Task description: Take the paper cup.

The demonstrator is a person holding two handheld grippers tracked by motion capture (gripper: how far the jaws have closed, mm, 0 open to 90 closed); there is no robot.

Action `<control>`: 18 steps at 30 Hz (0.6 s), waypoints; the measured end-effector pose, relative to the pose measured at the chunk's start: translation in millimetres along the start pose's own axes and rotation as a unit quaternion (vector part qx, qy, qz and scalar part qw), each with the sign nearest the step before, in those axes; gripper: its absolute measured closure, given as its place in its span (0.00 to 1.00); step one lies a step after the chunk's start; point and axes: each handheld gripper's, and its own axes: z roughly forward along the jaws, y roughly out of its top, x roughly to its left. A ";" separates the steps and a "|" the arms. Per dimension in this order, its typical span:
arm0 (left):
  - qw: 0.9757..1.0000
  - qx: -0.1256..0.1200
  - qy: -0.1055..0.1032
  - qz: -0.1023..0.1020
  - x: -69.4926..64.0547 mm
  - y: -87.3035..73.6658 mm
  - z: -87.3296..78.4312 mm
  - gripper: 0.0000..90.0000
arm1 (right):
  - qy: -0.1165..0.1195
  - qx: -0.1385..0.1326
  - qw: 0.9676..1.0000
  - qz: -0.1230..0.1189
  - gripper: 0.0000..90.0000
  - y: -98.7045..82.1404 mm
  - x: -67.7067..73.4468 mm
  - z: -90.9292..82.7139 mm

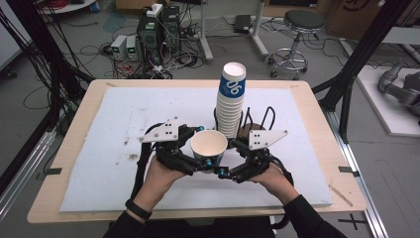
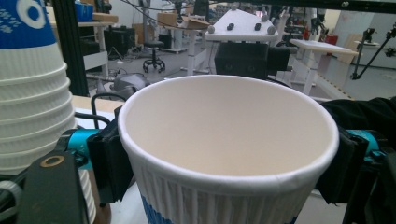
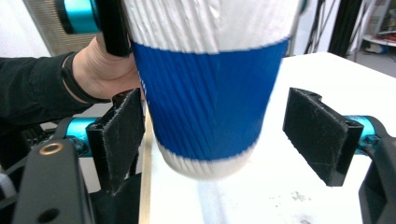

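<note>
One loose paper cup (image 1: 209,145), white with a blue band, upright and lifted off the white mat (image 1: 114,144), near the table's middle front. Left gripper (image 2: 224,158) clamps it just under the rim, pads pressed on both sides. Right gripper (image 3: 219,135) straddles the cup's lower half, jaws parted; right pad clearly off the wall, left pad just beside it, contact unclear. One tall cup stack (image 1: 231,99) stands right behind, in one black wire holder (image 1: 257,121), close to the right gripper. Two hands on two grippers. One stool (image 1: 296,34) on the floor beyond the table (image 1: 64,148).
</note>
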 end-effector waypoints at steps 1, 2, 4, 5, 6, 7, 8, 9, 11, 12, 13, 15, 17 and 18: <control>1.000 -0.002 0.003 -0.001 1.1 -0.7 -2.1 0.23 | -0.002 0.000 1.000 0.001 0.23 0.1 -0.3 -1.2; 1.000 -0.003 0.004 -0.002 1.6 -1.3 -3.3 0.23 | -0.003 0.000 1.000 0.001 0.23 0.4 -1.1 -3.0; 1.000 -0.001 0.011 0.000 2.8 -2.8 -6.4 0.23 | -0.008 -0.003 1.000 0.001 0.23 0.7 -2.2 -5.5; 1.000 -0.002 0.013 -0.003 3.4 -3.5 -8.0 0.23 | -0.013 -0.003 1.000 0.000 0.23 0.9 -3.1 -7.1; 1.000 -0.002 0.017 -0.002 4.2 -4.2 -9.8 0.23 | -0.016 -0.004 1.000 0.001 0.23 1.0 -3.8 -8.7; 1.000 -0.002 0.019 0.000 4.8 -4.9 -11.8 0.23 | -0.019 -0.005 1.000 0.000 0.23 1.0 -4.8 -10.3; 1.000 -0.004 0.022 -0.002 5.1 -5.3 -13.5 0.23 | -0.024 -0.006 1.000 0.000 0.23 0.9 -5.9 -11.8; 1.000 -0.002 0.025 -0.001 5.8 -5.7 -15.4 0.23 | -0.028 -0.005 1.000 0.002 0.23 0.8 -6.7 -13.6; 1.000 -0.001 0.031 0.000 6.7 -6.4 -19.4 0.23 | -0.036 -0.005 0.999 0.001 0.23 0.3 -9.0 -17.6; 0.999 -0.002 0.033 0.000 7.0 -6.8 -20.5 0.23 | -0.039 -0.006 0.999 0.002 0.23 0.3 -9.8 -19.5; 0.999 -0.002 0.034 -0.001 7.6 -7.5 -22.0 0.23 | -0.040 -0.007 0.999 0.002 0.23 0.2 -10.5 -20.9; 0.999 0.001 0.038 -0.002 8.1 -8.9 -24.6 0.23 | -0.049 -0.008 0.999 0.001 0.23 0.2 -12.2 -24.9; 0.999 0.002 0.043 0.000 8.2 -10.2 -26.8 0.23 | -0.057 -0.011 0.998 0.000 0.23 0.1 -13.9 -29.0; 0.999 0.003 0.045 0.002 8.4 -10.5 -28.0 0.23 | -0.059 -0.013 0.998 0.002 0.23 0.2 -14.4 -30.5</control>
